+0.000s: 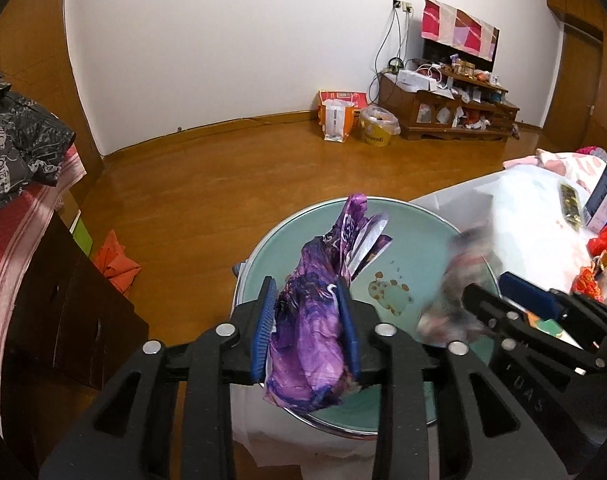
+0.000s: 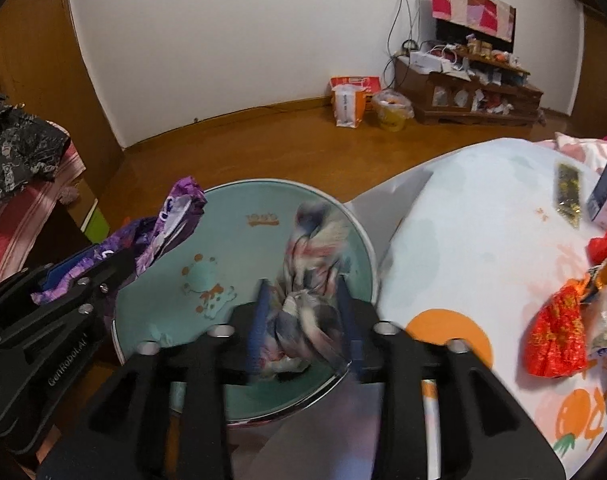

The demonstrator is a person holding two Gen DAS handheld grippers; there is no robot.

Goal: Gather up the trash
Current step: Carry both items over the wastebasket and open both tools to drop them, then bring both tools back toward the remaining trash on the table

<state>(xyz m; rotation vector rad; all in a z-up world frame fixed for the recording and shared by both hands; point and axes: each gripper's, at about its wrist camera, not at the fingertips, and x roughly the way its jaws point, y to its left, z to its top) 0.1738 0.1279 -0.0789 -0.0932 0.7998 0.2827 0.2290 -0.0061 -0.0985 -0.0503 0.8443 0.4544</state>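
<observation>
Beyond the two tools, we see a wide wooden floor (image 1: 223,184) running to a white wall (image 1: 223,40), with a cluttered low cabinet (image 1: 443,108) against it. Nearer, a table (image 2: 483,240) under a white cloth printed with orange shapes carries a red foil wrapper (image 2: 555,332) and a blue and white box (image 1: 603,196). Just beside the table stands a round pale-green bin (image 2: 231,248) with a metal rim and a cartoon print inside. Our left tool (image 1: 307,320) hangs over the bin, its blue pads pinching a crumpled purple wrapper (image 1: 315,340) that sticks up past the fingertips. Our right tool (image 2: 303,320) is also over the bin, with a blurred grey and white wrapper (image 2: 307,312) between its pads; the jaws look spread a little wider than the wrapper, though the blur keeps us from telling whether the pads touch it.
</observation>
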